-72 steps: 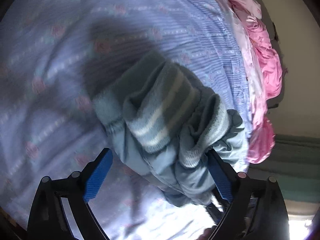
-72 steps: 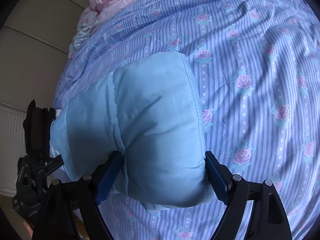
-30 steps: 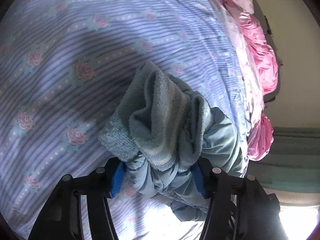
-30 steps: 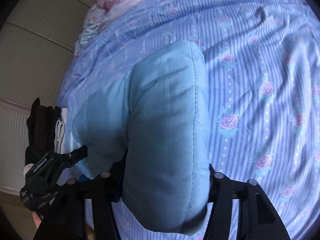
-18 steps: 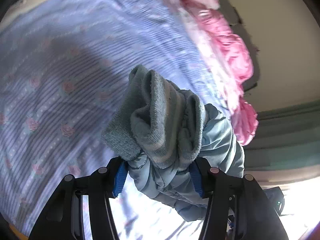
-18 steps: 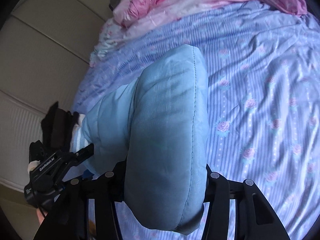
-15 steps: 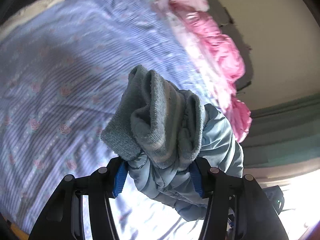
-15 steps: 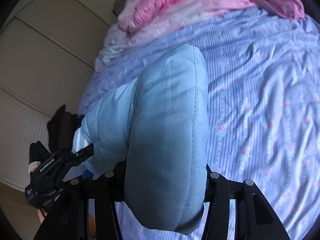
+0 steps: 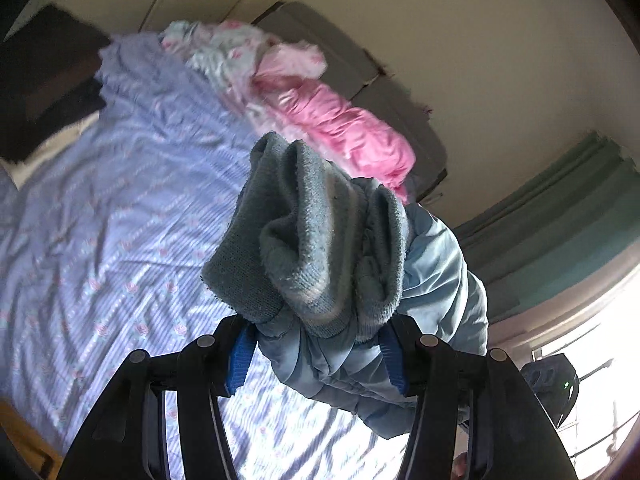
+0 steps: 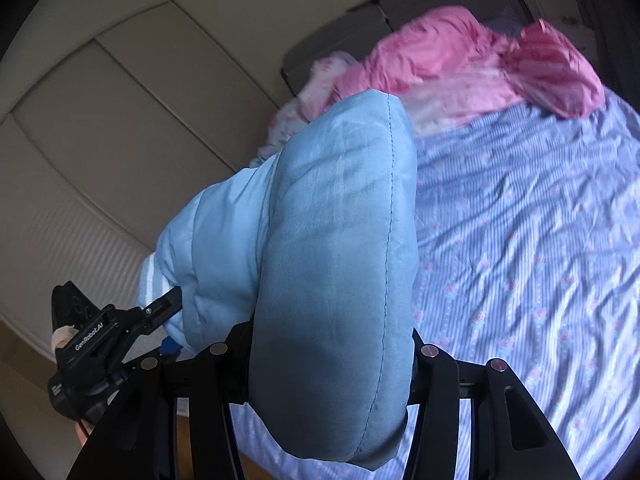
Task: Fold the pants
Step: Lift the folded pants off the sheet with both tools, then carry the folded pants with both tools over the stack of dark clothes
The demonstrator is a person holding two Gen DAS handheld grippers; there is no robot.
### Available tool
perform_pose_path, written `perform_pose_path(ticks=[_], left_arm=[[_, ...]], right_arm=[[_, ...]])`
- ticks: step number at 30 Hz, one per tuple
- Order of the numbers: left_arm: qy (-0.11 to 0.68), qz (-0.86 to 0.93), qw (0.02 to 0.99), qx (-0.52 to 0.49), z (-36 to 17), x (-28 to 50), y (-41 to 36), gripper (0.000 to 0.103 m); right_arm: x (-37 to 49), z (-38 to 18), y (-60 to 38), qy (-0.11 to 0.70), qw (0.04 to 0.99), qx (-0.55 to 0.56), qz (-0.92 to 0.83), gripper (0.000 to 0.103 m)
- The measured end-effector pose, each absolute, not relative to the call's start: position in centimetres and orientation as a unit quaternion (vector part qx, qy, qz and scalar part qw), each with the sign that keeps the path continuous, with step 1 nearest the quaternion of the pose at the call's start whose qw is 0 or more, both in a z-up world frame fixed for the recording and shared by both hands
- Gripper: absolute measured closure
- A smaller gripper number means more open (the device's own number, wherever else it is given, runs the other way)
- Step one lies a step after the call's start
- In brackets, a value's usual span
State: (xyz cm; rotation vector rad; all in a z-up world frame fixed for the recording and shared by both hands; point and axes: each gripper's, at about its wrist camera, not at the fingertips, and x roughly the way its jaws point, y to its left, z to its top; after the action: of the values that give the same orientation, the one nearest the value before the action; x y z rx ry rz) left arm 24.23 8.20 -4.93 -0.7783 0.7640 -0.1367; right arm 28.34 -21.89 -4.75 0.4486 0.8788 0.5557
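The padded light-blue pants (image 10: pixel 336 248) are held in the air above the bed by both grippers. My left gripper (image 9: pixel 316 350) is shut on the grey-blue striped knit waistband end (image 9: pixel 312 236), which bunches up between the blue pads. My right gripper (image 10: pixel 332 354) is shut on a thick fold of the smooth quilted leg part. The left gripper also shows at the lower left of the right wrist view (image 10: pixel 100 340), holding the striped cuff end of the pants.
Below lies a bed with a lilac striped sheet with roses (image 10: pixel 520 240). A pink quilt (image 10: pixel 460 64) and floral bedding (image 9: pixel 224 48) are bunched at the headboard. Cupboard doors (image 10: pixel 100 120) stand to the left, green curtains and a bright window (image 9: pixel 580 240) to the right.
Both grippers closed on the pants and lifted them well up off the bed; the views tilted upward, and the wall, headboard and window have come into sight.
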Motion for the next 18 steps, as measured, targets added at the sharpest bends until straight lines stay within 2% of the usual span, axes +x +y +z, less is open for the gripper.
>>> perform_pose_path(ticks=[8,18], left_arm=[[0.327,-0.077,0.884,-0.326,0.0,20.1,11.3,0.05],[0.309,-0.124,0.902,-0.273,3.6,18.2,23.2,0.05]], right_arm=[[24.2,-0.7,-19.4,0.384,0.856,0.215,0.271,0.052],[19.1,3.1,-8.3,0.339,0.884,0.208,0.246,0.052]])
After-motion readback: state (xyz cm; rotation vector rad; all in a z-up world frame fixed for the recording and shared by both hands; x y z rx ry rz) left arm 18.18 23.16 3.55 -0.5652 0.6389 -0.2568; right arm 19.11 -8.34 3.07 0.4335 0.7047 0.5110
